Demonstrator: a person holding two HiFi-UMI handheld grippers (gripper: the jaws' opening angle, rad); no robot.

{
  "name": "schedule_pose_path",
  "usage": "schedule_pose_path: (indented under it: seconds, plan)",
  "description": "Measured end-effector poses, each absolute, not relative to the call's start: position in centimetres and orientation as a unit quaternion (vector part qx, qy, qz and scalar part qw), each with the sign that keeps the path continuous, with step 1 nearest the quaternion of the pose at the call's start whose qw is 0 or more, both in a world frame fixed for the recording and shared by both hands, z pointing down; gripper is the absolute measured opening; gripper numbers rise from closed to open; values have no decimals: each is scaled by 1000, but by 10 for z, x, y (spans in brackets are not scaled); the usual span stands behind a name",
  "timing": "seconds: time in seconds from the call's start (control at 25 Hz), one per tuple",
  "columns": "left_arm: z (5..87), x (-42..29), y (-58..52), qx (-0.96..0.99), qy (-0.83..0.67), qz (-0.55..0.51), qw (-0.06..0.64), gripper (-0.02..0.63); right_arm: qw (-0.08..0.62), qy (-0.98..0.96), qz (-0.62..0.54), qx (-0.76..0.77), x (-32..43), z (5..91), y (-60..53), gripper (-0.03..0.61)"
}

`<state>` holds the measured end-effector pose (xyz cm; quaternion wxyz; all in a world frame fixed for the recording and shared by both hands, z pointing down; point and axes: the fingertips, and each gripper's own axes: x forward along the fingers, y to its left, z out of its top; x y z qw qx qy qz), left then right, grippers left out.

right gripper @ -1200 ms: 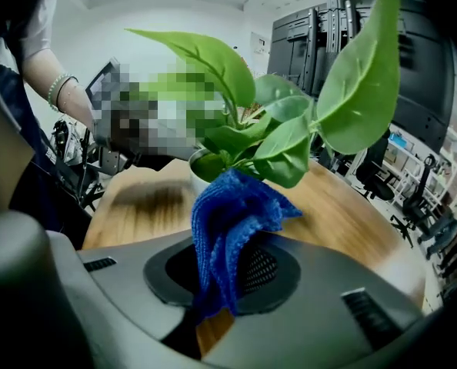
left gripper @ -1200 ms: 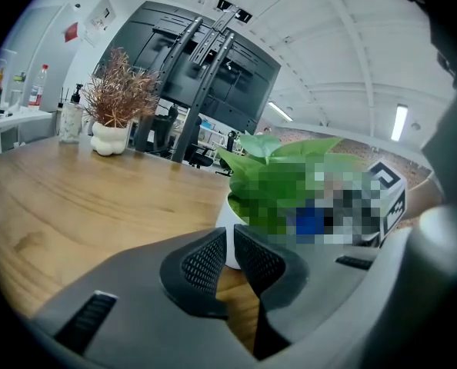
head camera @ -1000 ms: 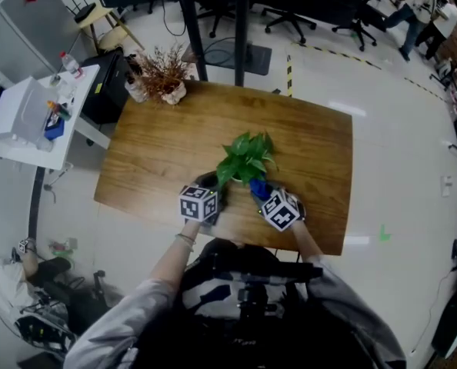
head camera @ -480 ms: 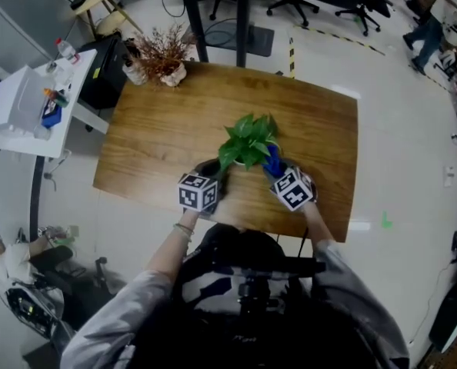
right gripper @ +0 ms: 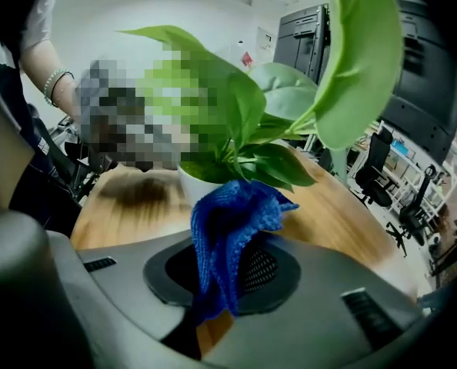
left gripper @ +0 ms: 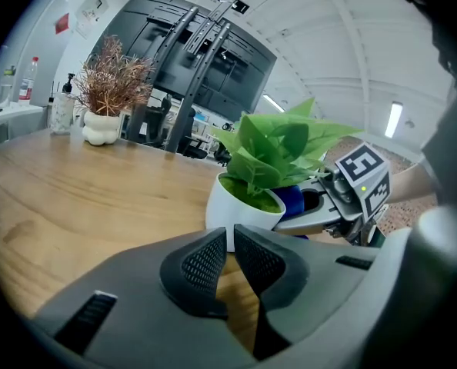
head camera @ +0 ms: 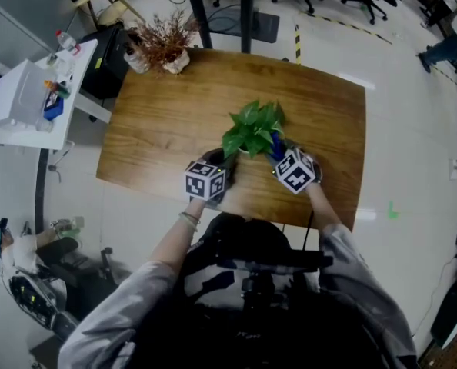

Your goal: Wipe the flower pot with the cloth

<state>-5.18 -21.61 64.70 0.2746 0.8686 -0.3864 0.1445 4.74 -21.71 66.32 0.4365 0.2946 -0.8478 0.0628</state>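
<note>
A white flower pot (left gripper: 240,214) with a leafy green plant (head camera: 251,129) stands near the front middle of the wooden table (head camera: 159,129). My right gripper (right gripper: 228,271) is shut on a bunched blue cloth (right gripper: 232,225), which presses against the pot's (right gripper: 194,184) right side. The head view shows the cloth (head camera: 277,146) just under the leaves, ahead of the right gripper (head camera: 284,158). My left gripper (left gripper: 230,264) is shut with nothing in it, its tips right at the pot's near left base; in the head view the left gripper (head camera: 215,162) sits left of the plant.
A pale vase of dried brown twigs (head camera: 165,48) stands at the table's far left corner. A white side table (head camera: 28,102) with small items is off to the left. The table's front edge lies just behind both grippers. Office chairs stand beyond the table.
The right gripper has carried the cloth farther away and to the right round the pot's side. The left gripper has stayed by the pot's left base.
</note>
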Motion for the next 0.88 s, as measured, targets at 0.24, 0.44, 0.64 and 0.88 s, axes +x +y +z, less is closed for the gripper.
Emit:
schedule_pose_path:
  seconds: [0.24, 0.44, 0.64, 0.88]
  plan:
    - [650, -56, -221, 869, -386, 148, 272, 26, 429, -857, 57, 278, 30, 663, -191, 72]
    - [650, -59, -227, 868, -390, 149, 270, 26, 423, -864, 69, 264, 7, 666, -170, 72]
    - [649, -62, -224, 869, -388, 148, 269, 26, 418, -865, 80, 267, -2, 667, -164, 72]
    - [636, -60, -216, 869, -395, 120, 272, 26, 418, -850, 92, 308, 40, 661, -181, 72]
